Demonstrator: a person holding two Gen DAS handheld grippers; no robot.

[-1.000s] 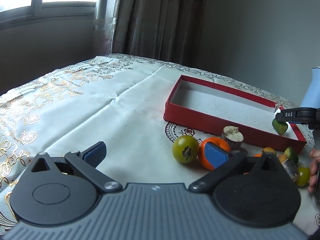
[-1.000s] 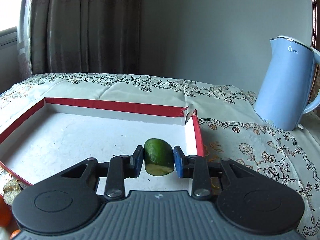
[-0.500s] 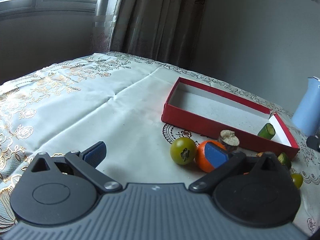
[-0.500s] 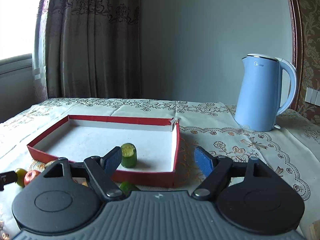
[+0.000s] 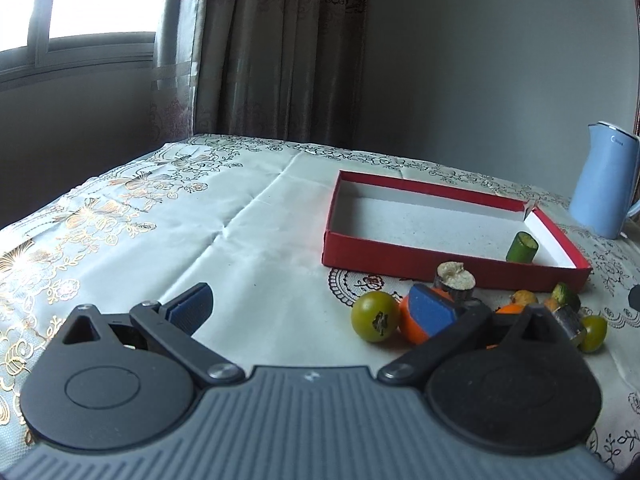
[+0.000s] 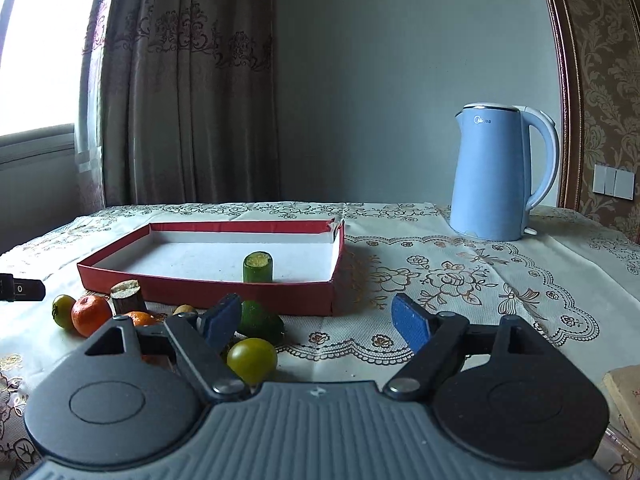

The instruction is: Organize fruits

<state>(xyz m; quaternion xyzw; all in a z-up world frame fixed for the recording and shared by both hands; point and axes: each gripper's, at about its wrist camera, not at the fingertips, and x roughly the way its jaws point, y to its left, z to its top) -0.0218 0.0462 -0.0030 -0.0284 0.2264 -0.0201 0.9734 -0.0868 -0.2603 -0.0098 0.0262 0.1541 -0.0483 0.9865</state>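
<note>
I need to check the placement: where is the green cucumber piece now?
The green cucumber piece stands upright inside the red box, near its right wall, apart from the fruits on the tablecloth.

Left of the red box (image 5: 408, 254) the bench (image 5: 224, 248) lay free; fruits (image 5: 376, 317) crowded its near wall, a kettle (image 6: 496, 176) stood right.
</note>
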